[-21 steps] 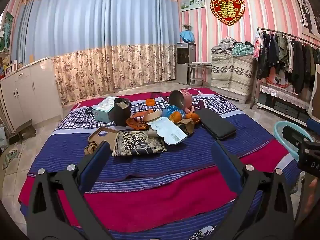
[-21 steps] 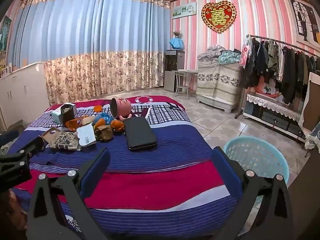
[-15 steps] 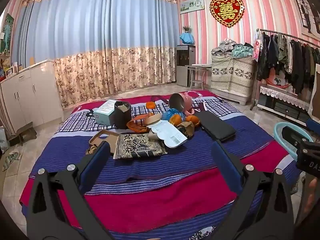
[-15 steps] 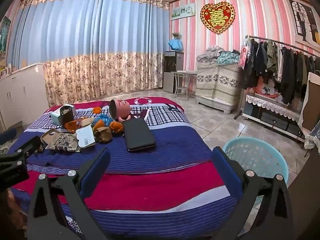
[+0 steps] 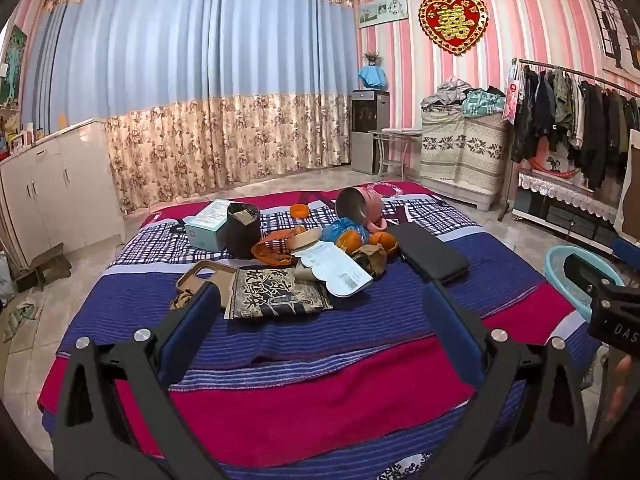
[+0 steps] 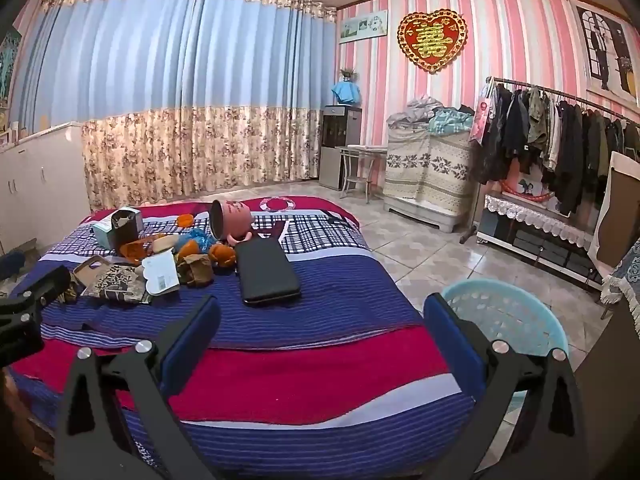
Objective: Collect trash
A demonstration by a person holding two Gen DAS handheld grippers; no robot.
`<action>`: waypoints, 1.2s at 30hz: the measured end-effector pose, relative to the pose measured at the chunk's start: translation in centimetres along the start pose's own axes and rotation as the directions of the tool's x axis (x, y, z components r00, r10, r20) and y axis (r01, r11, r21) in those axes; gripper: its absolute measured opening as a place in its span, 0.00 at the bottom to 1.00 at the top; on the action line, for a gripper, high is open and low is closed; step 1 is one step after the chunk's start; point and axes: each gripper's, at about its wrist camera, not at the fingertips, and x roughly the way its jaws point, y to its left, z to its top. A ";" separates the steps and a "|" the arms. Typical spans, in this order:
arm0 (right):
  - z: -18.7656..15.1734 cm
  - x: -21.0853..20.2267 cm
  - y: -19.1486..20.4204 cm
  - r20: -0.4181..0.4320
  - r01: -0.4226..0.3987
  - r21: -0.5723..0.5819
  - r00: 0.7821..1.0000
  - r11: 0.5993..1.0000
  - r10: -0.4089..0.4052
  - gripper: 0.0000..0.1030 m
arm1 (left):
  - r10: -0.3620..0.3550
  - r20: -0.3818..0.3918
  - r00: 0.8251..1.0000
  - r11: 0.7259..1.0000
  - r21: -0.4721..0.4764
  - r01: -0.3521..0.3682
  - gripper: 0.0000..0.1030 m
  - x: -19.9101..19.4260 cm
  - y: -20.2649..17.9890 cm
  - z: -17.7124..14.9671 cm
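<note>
A: What can't you make out?

B: Much of the heap of trash (image 5: 304,256) in the middle of the bed (image 5: 320,392) overlaps itself. The white card (image 5: 340,268) covers part of a crumpled brown bag (image 5: 372,258), and the oranges (image 5: 348,238) sit half behind it with a blue wrapper (image 5: 340,227). The print on the dark packet (image 5: 276,294) is too small to read. The left finger of the left tongs (image 5: 320,320) hides a corner of the tan phone case (image 5: 204,274).

A: And the basket?

B: The light blue basket (image 6: 508,320) stands on the floor just beside the bed; in the right wrist view a finger of the right tongs (image 6: 320,320) cuts across its near rim, and in the left view only a sliver shows behind the other tool.

A: The tongs themselves?

B: Both spread wide with nothing between the pads, above the near red stripe of the blanket, well apart from the heap. The pink cup (image 5: 362,210) lies on its side beyond it, and the black case (image 5: 432,254) lies flat to its right.

A: Anything changed from a moment ago?

B: In the left view the heap now sits a little lower and nearer. The right view is almost the same, and nothing on the bed has shifted.
</note>
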 end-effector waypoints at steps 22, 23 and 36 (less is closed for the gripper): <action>-0.1 0.1 0.3 -0.003 0.003 -0.007 1.000 1.000 -0.003 0.96 | -0.002 0.002 1.000 1.000 0.001 0.002 0.95 -0.1 -0.1 0.1; -0.1 0.1 0.3 -0.003 0.003 -0.006 1.000 1.000 -0.003 0.96 | -0.003 0.002 1.000 1.000 0.001 0.003 0.95 -0.2 0.0 0.1; -0.2 0.2 0.4 -0.004 0.003 -0.008 1.000 1.000 -0.004 0.96 | -0.002 0.002 1.000 1.000 -0.001 0.002 0.95 -0.1 -0.1 0.0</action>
